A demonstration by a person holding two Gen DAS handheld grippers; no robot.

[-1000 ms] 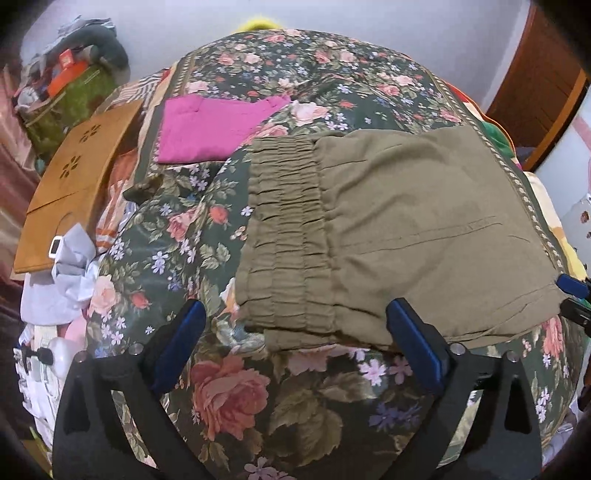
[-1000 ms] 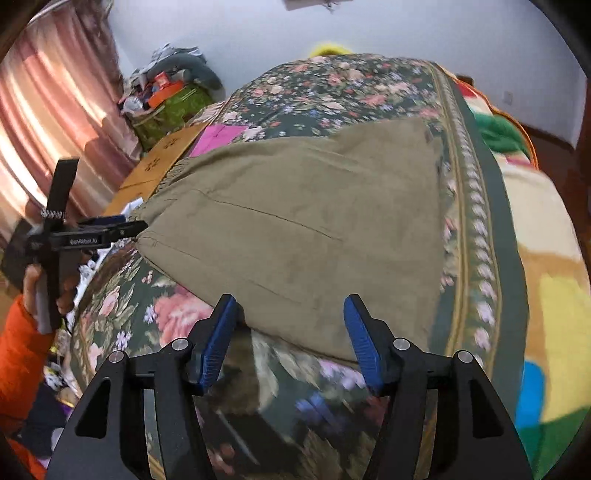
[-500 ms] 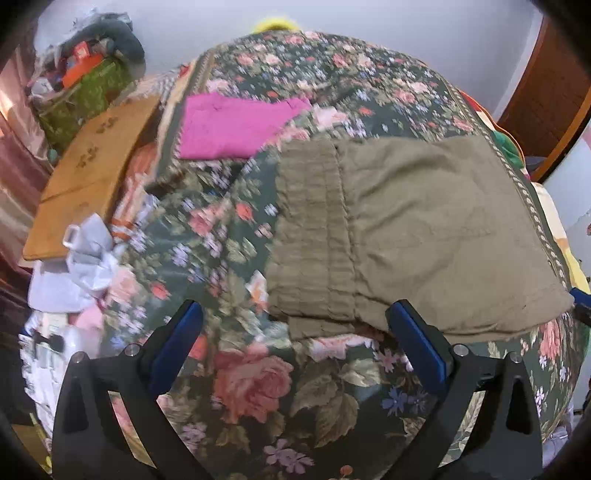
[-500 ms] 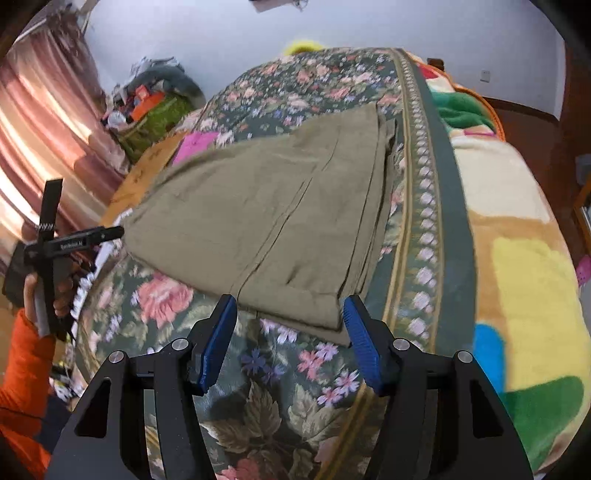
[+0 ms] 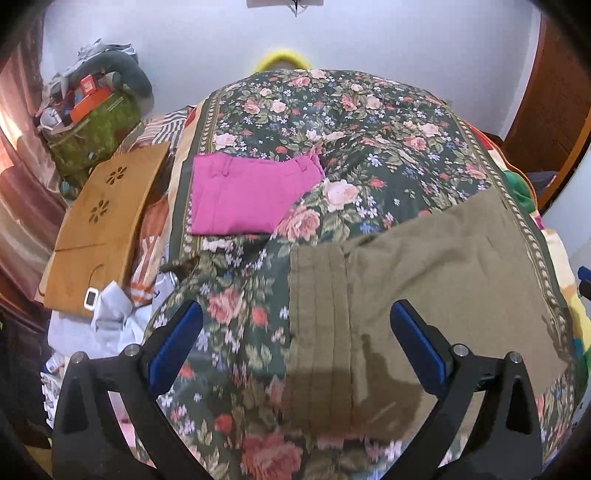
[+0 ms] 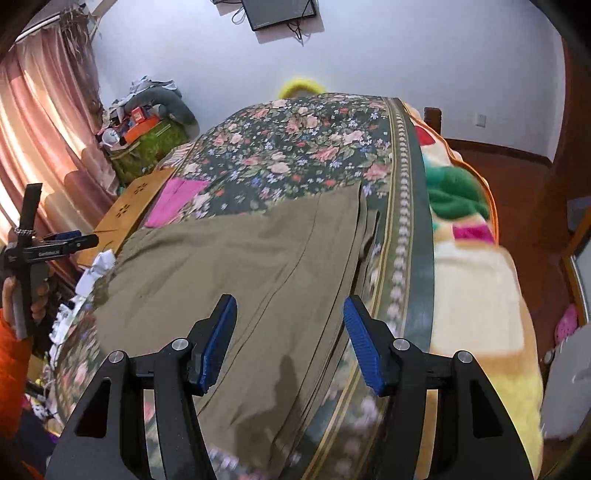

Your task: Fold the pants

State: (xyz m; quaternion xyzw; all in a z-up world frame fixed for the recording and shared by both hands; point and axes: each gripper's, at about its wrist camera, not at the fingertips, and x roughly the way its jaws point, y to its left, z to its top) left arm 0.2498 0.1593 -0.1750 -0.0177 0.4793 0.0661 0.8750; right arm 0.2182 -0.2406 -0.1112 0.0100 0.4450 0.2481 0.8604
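Both claws hang spread and empty at the frame's bottom: the left claw (image 5: 295,350) over the elastic waistband (image 5: 317,314), the right claw (image 6: 290,343) over the leg hems. Olive pants (image 6: 240,266) lie flat between them, long axis crosswise on the floral bedspread (image 5: 332,122); folded pink pants (image 5: 243,192) sit beyond, upper left.

place: home bedroom | bed (image 5: 332,122) with flowered cover filled the middle | pink curtains (image 6: 40,122) hung far left | cluttered bag (image 6: 147,144) beside the bed | screen (image 6: 280,13) was mounted on far wall

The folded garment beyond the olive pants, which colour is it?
Magenta pink garment, clearest in the left wrist view.
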